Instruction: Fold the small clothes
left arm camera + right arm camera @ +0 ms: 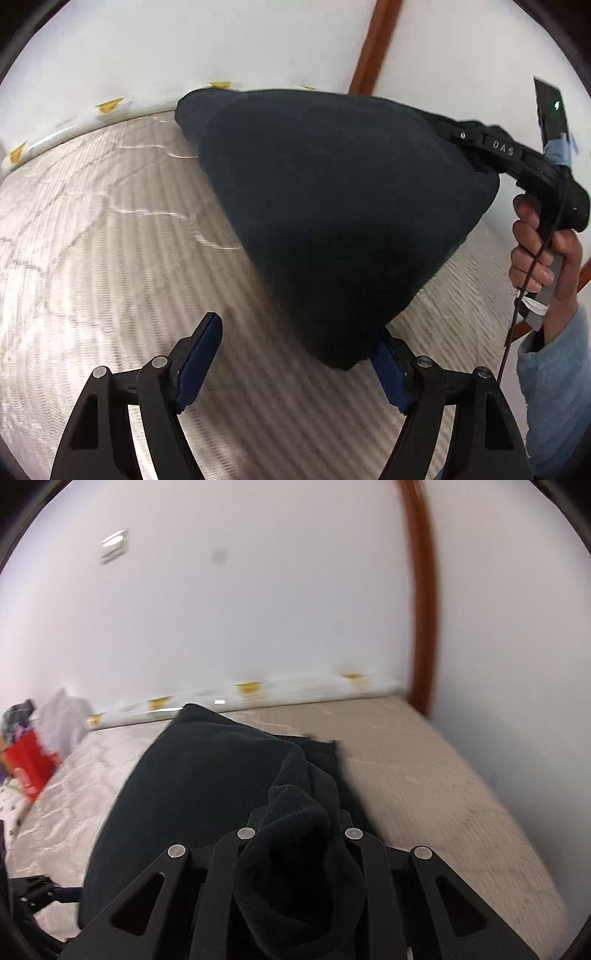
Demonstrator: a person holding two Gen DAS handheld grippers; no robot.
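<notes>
closest to you in the left wrist view, your left gripper [295,354] stands wide, its blue-padded fingers [199,354] apart. the low corner of the dark garment [332,206] hangs down to its right-hand finger at about 5 o'clock, but neither pad presses on it, so it holds nothing. bring that corner fully between the pads before you close, and take a single edge, not a bunch.

in the right wrist view, your right gripper [299,834] is nearly closed on a thick gathered fold of the same garment [207,775], and cloth bulges back over the jaws. that grip looks heavy; judging by the bunching, the fold will lie lumpy unless you draw the fabric taut between both grippers first, then lay it flat.

the garment is a soft, matte, near-black knit with a ribbed edge by the right jaws. it hangs in a rough triangle, lifted at 2 o'clock in the left view by your right hand [543,251], its far part resting on the mattress [92,221].

the mattress is pale, quilted in fine stripes. beyond it at 12 o'clock runs a white roll with yellow marks [258,692], then a plain white wall [258,590] and a brown wooden post [421,609].
</notes>
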